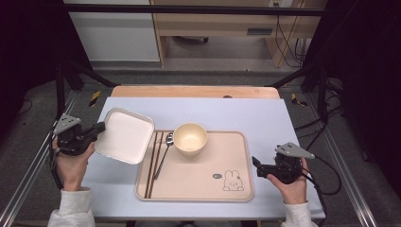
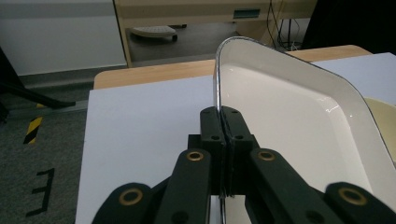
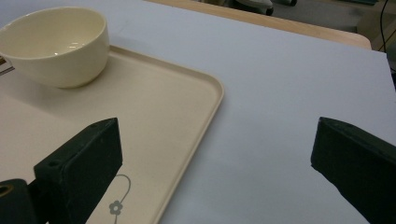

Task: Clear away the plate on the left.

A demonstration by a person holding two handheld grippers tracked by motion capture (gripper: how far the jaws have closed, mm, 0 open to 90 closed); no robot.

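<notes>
A square white plate (image 1: pixel 124 135) hangs tilted at the left of the table, its right edge over the tray's left rim. My left gripper (image 1: pixel 100 126) is shut on the plate's left rim; in the left gripper view the rim (image 2: pixel 217 93) runs between the closed jaws of my left gripper (image 2: pixel 223 116). A beige tray (image 1: pixel 227 161) with a rabbit drawing holds a cream bowl (image 1: pixel 190 138), a spoon (image 1: pixel 165 152) and dark chopsticks (image 1: pixel 153 163). My right gripper (image 1: pixel 255 163) stands open beside the tray's right edge, and in its own view my right gripper (image 3: pixel 217 154) has nothing between the jaws.
The tray rests on a pale blue mat (image 1: pixel 265 116) that covers a wooden table (image 1: pixel 194 91). Black frame bars (image 1: pixel 189 8) stand around the table. In the right gripper view the bowl (image 3: pixel 56 44) sits at the far left, with bare mat (image 3: pixel 289 84) to the right.
</notes>
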